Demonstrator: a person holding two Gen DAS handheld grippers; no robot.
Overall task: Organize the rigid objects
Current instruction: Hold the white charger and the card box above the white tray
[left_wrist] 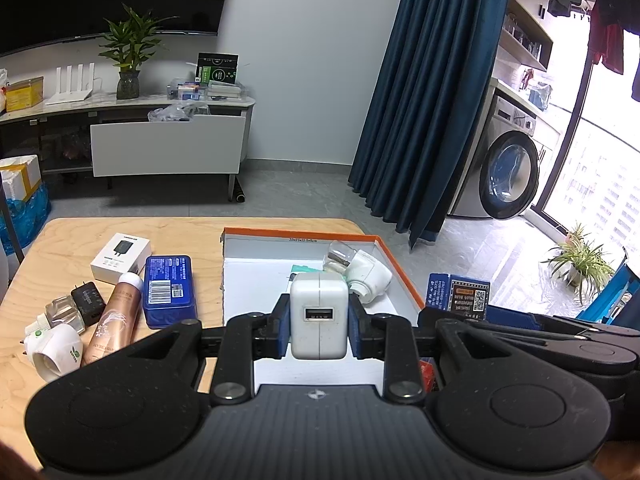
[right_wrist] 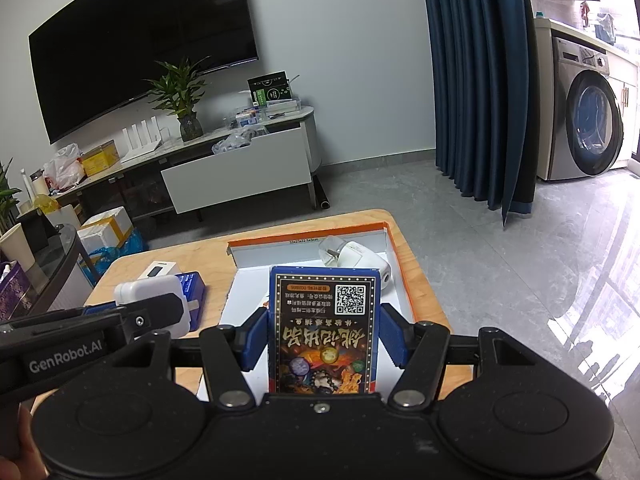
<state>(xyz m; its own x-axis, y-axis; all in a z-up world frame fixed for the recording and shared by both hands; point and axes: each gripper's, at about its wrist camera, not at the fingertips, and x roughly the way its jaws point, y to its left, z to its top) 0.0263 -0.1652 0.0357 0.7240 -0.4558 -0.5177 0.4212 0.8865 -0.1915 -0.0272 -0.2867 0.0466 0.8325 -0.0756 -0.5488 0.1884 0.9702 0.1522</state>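
Note:
My left gripper is shut on a white USB charger, held above the near part of an orange-edged white box. My right gripper is shut on a blue printed box, held above the same orange-edged box. A white plug-in vaporizer with a clear bottle lies inside the box at its far right; it also shows in the right wrist view. The right gripper with its blue box shows to the right of my left gripper.
On the wooden table left of the box lie a blue tin, a white charger carton, a black plug, a rose-gold spray can and a second white vaporizer. The table's far edge drops to grey floor.

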